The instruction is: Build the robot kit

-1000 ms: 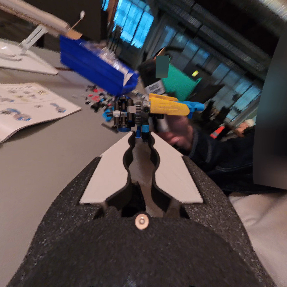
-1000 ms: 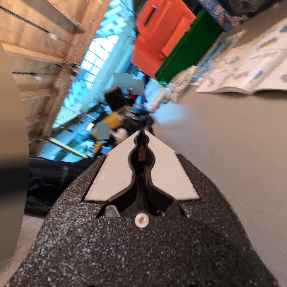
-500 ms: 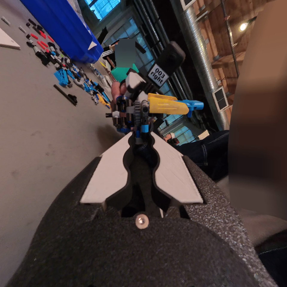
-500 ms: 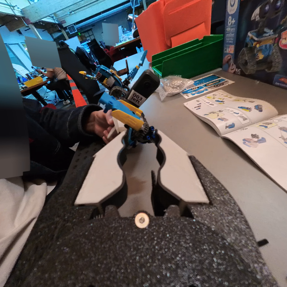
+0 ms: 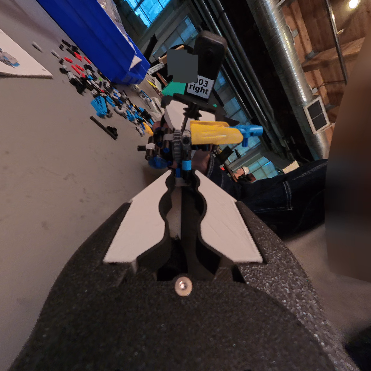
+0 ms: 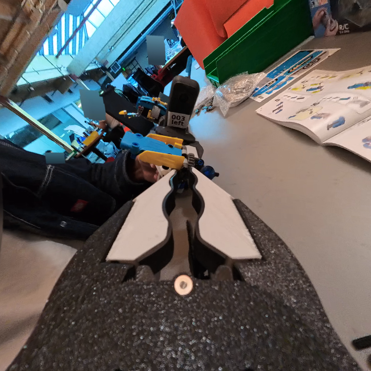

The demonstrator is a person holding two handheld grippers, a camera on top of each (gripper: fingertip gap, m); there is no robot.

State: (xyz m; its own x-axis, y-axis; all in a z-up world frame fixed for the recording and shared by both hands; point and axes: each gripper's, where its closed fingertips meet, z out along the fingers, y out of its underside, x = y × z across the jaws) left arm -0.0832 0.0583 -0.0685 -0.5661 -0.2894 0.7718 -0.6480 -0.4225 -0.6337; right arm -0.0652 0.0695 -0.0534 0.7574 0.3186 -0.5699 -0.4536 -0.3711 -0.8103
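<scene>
A small toy brick model with yellow and blue panels, a grey gear and black pins [image 5: 210,136] is held above the grey table [image 5: 50,180] between both grippers. My left gripper [image 5: 183,174] is shut on the model's lower blue-and-black stalk. My right gripper [image 6: 182,177] is shut on the same model [image 6: 160,158] from the opposite side. Each view shows the other gripper's black camera just behind the model, in the left wrist view [image 5: 208,60] and in the right wrist view [image 6: 182,100]. A person's hand [image 6: 146,170] in a dark sleeve is behind the model.
Several loose brick pieces [image 5: 96,88] and a black axle [image 5: 102,126] lie by a blue bin [image 5: 96,34]. An open instruction booklet [image 6: 321,112], a plastic bag [image 6: 234,90], a green bin [image 6: 251,46], an orange box [image 6: 210,26] and a toy box [image 6: 331,18] are on the table.
My right gripper, open half a second ago, has moved in and shut on the model. My left gripper has kept its hold while both grippers tilted.
</scene>
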